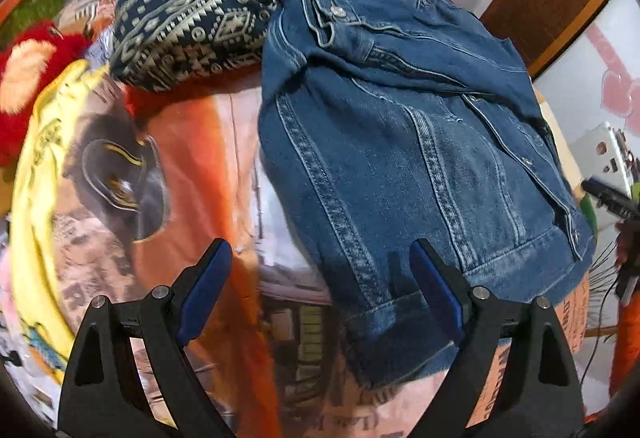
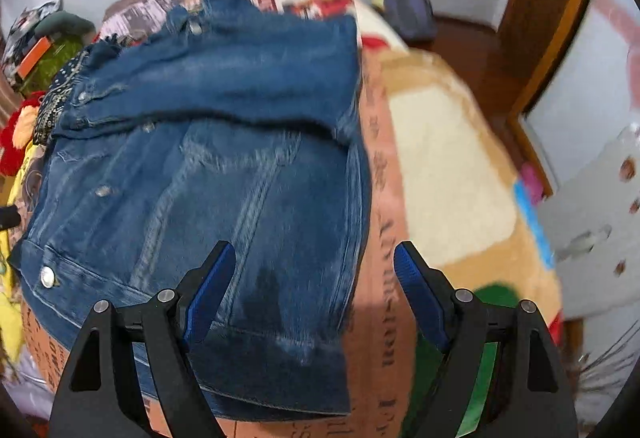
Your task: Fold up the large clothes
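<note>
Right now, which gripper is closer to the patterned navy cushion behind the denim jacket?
Left. The left gripper hangs over the denim jacket's hem on the patterned cushion's side; the right gripper is at the jacket's opposite edge, where the cushion barely shows.

Printed bedspread [image 1: 200, 141] carries the denim jacket [image 1: 400, 141], with a patterned navy cushion [image 1: 192, 17] lying just beside it.

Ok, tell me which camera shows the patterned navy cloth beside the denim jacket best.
The left wrist view. There the patterned navy cloth lies sharp and almost whole, its pale geometric print clear, at the denim jacket's collar end. The right wrist view shows only a blurred sliver of it past the jacket's edge.
</note>
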`<action>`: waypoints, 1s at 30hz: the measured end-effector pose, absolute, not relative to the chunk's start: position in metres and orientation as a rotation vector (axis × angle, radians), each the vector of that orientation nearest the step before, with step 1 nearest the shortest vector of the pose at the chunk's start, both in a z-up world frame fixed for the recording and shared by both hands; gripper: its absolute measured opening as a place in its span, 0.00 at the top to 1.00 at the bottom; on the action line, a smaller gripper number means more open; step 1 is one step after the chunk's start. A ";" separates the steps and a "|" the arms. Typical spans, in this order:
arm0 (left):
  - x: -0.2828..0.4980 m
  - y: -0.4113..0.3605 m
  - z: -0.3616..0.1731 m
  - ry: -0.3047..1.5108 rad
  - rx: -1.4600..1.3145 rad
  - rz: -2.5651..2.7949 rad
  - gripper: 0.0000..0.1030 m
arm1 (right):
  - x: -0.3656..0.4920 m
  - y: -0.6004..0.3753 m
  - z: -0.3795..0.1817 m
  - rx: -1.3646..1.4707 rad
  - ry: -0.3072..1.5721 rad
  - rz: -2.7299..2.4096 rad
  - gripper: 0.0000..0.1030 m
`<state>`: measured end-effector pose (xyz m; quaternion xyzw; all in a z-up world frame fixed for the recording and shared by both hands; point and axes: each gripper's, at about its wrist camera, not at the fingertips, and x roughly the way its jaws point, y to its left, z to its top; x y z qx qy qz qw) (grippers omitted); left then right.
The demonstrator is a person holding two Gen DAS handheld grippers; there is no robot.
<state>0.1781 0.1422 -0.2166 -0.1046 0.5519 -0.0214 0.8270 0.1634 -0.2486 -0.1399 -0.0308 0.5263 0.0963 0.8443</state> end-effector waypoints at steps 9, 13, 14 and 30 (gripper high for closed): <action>0.187 0.139 -0.252 1.255 -0.406 -0.161 0.13 | 0.176 -0.267 -0.180 0.150 1.231 0.241 0.23; 0.189 0.135 -0.262 1.278 -0.480 -0.208 0.13 | 0.186 -0.268 -0.188 0.175 1.224 0.271 0.23; 0.189 0.133 -0.262 1.279 -0.503 -0.229 0.14 | 0.185 -0.269 -0.190 0.190 1.219 0.269 0.24; 0.208 0.119 -0.209 1.094 -0.406 -0.291 0.90 | 0.188 -0.261 -0.166 0.376 1.177 0.337 0.89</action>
